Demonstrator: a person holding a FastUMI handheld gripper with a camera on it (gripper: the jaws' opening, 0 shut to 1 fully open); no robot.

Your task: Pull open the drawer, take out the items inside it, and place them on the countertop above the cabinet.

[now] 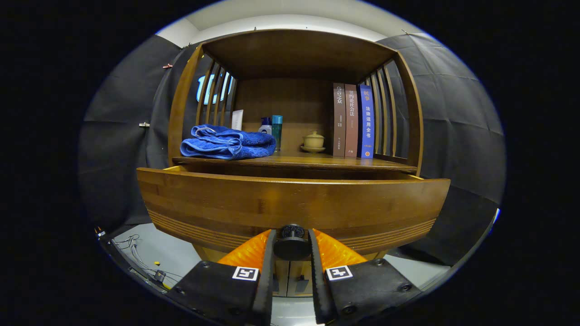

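The wooden drawer [290,203] stands pulled out from the cabinet, its broad front panel facing me. A dark round knob [292,244] sits at the panel's lower middle, and my gripper [292,246] is shut on it, one finger pressing each side. From this low angle the drawer's inside is hidden. Above the drawer runs the countertop [317,162], a wooden shelf. A folded blue towel [228,142] lies on its left part.
On the countertop behind the towel stand a white card [237,120], a small white bottle [265,125] and a teal bottle [277,130]. A small lidded cup [313,141] sits mid-shelf. Three books [352,120] stand at the right. Cables [136,258] lie on the floor at lower left.
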